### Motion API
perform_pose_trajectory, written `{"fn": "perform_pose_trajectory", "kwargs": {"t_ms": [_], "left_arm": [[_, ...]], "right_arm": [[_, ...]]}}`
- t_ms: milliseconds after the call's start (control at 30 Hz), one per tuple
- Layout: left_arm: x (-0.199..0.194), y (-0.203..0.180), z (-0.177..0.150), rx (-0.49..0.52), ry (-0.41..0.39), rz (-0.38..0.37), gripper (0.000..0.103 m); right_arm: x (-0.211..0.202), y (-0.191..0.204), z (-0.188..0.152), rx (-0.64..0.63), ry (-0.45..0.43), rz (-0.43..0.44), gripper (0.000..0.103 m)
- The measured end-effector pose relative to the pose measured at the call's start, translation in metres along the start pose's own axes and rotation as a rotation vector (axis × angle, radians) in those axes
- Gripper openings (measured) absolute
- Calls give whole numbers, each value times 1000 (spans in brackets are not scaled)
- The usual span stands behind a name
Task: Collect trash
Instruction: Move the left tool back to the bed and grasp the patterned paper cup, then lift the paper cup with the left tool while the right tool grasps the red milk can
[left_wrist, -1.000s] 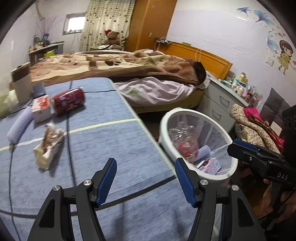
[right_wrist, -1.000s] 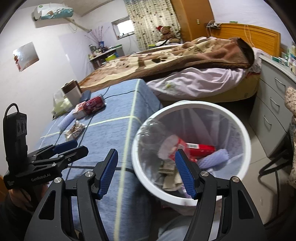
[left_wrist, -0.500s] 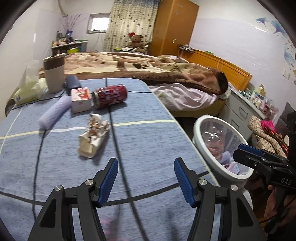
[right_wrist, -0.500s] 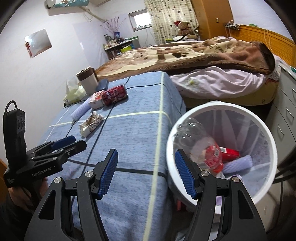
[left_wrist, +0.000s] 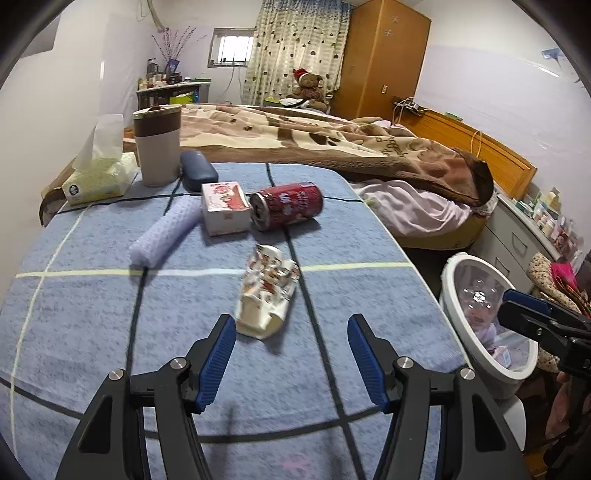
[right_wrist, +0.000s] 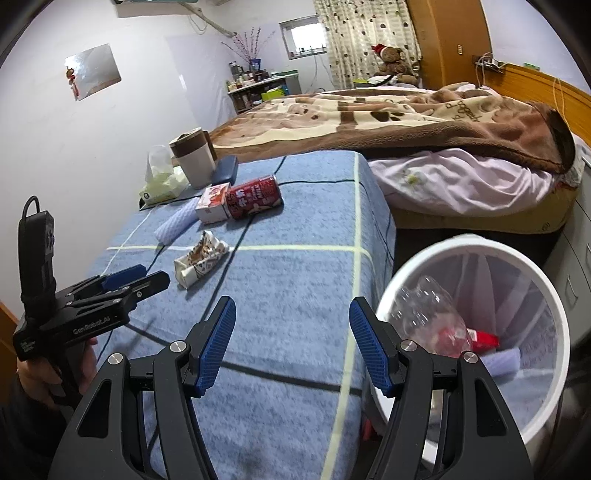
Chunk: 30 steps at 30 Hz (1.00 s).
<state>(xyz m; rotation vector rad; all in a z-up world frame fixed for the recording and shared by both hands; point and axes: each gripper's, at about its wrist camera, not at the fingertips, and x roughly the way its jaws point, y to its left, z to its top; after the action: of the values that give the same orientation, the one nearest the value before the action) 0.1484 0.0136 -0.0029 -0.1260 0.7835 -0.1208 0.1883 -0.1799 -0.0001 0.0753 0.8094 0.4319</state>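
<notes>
On the blue table cloth (left_wrist: 110, 317) lie a crumpled wrapper (left_wrist: 267, 293), a red can (left_wrist: 286, 205) on its side, a small pink-and-white box (left_wrist: 225, 207) and a lilac foam roll (left_wrist: 166, 233). My left gripper (left_wrist: 291, 354) is open and empty, just short of the wrapper. My right gripper (right_wrist: 293, 345) is open and empty over the table's right edge, beside the white trash bin (right_wrist: 469, 247). The bin holds a clear bottle (right_wrist: 428, 317) and other trash. The wrapper (right_wrist: 201, 260), can (right_wrist: 255, 197) and left gripper (right_wrist: 136, 282) also show in the right wrist view.
A tissue pack (left_wrist: 98, 181), a brown-and-beige cup (left_wrist: 158, 146) and a dark case (left_wrist: 197, 171) stand at the table's far end. A bed with a brown blanket (left_wrist: 332, 147) lies behind. Grey drawers (left_wrist: 524, 236) stand past the bin (left_wrist: 448, 280).
Both grippers have swung left, away from the bin and toward the table. The wrapper now lies just ahead of my left gripper. Both stay open.
</notes>
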Motion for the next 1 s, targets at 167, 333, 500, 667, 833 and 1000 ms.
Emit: {"fn": "perform_pose_trajectory", "kwargs": {"t_ms": [167,333,500,667,833,1000], "left_arm": [[17,10,9,12,25,14,63],[41,17,15,19,60,17,63],[57,24,15,-7,77,-2,63],[68,27,13,-12,99,-25,63],[76,23,12,7,112,-40,63],[76,28,12,5,99,-25,44]], "right_arm": [[9,6,9,-17,3,8,66],[19,10,18,-34,8,12,66],[28,12,25,-40,16,12,66],[39,14,32,-46,29,14,66],[50,18,36,-54,45,18,66],[59,19,43,-55,53,25,66]]}}
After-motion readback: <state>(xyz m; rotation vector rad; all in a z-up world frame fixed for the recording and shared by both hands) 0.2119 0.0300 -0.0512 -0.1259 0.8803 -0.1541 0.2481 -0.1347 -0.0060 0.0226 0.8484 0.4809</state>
